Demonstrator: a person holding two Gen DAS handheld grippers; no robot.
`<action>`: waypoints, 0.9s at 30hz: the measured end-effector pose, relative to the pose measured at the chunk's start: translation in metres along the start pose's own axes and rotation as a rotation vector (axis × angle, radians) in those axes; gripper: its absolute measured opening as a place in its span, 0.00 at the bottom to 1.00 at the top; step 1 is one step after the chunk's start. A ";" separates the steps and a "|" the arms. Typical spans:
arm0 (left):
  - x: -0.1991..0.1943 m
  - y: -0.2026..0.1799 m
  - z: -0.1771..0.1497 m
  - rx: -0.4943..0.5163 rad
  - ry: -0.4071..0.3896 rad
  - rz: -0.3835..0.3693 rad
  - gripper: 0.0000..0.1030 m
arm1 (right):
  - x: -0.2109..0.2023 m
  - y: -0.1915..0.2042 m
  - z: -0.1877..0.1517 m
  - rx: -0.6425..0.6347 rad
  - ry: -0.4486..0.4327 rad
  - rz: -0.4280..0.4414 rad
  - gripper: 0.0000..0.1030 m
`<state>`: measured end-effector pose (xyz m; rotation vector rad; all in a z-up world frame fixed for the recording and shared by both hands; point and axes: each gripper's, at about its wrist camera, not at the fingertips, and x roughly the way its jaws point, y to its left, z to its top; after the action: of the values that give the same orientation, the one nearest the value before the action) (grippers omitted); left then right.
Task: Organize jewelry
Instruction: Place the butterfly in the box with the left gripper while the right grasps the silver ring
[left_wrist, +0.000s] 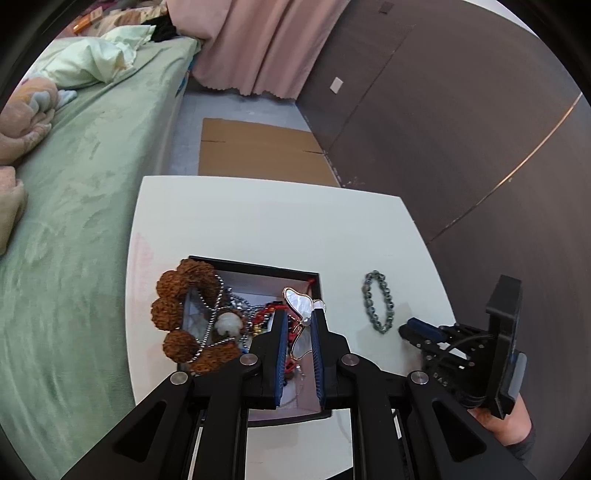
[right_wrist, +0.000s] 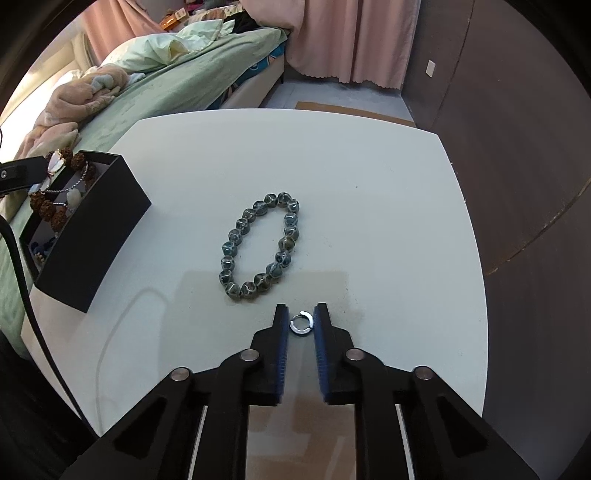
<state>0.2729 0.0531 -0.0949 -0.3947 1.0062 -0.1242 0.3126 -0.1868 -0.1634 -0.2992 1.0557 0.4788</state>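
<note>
Over the open black box (left_wrist: 258, 263), my left gripper (left_wrist: 299, 314) is shut on a pearly white butterfly ornament (left_wrist: 300, 302) with a gold rim. Inside the box lie a brown knobbly bead bracelet (left_wrist: 173, 310), a silver chain and red and blue pieces. A grey-green bead bracelet (right_wrist: 260, 245) rests flat on the white table (right_wrist: 332, 166), to the right of the box (right_wrist: 92, 236). Just in front of it, my right gripper (right_wrist: 301, 314) is low over the table with a small silver hoop (right_wrist: 293, 328) between its tips; both pads touch it.
A bed with a green cover (left_wrist: 74, 184) runs along the table's left side. Flat cardboard (left_wrist: 258, 151) lies on the floor beyond the table, near pink curtains and a dark wall. A person's hand (left_wrist: 506, 424) holds the right gripper.
</note>
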 end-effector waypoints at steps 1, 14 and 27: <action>0.000 0.001 0.000 -0.004 0.003 0.000 0.13 | 0.001 0.000 0.001 0.003 0.000 0.001 0.15; -0.013 0.017 0.008 -0.089 -0.069 -0.006 0.70 | -0.033 0.007 0.019 0.107 -0.132 0.126 0.14; -0.033 0.037 0.016 -0.160 -0.153 0.021 0.72 | -0.052 0.065 0.046 0.083 -0.274 0.373 0.14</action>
<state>0.2658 0.1006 -0.0752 -0.5312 0.8718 0.0059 0.2934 -0.1224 -0.0970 0.0418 0.8603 0.7848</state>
